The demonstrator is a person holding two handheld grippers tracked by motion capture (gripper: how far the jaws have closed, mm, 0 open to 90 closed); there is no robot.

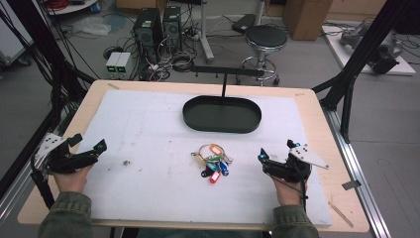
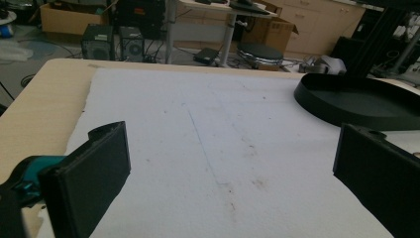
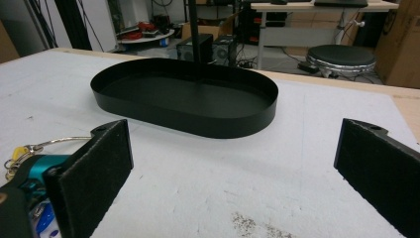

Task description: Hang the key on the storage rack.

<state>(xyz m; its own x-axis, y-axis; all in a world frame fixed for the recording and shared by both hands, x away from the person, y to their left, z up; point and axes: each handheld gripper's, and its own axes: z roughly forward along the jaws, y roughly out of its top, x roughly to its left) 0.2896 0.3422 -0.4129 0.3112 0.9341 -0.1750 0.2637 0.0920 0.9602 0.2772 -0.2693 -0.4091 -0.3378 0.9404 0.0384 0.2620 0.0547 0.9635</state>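
Observation:
A bunch of keys with coloured tags on a wire ring lies on the white mat, in front of a black oval tray. My left gripper rests at the mat's left edge, open and holding nothing. My right gripper sits right of the keys, open and holding nothing. In the right gripper view the tray lies ahead, and the key ring peeks out behind the left jaw. The left gripper view shows bare mat between the jaws and the tray at far right.
A black T-shaped stand rises behind the tray. The wooden table borders the mat. Black frame posts flank the table. Beyond the far edge are a stool and computer towers on the floor.

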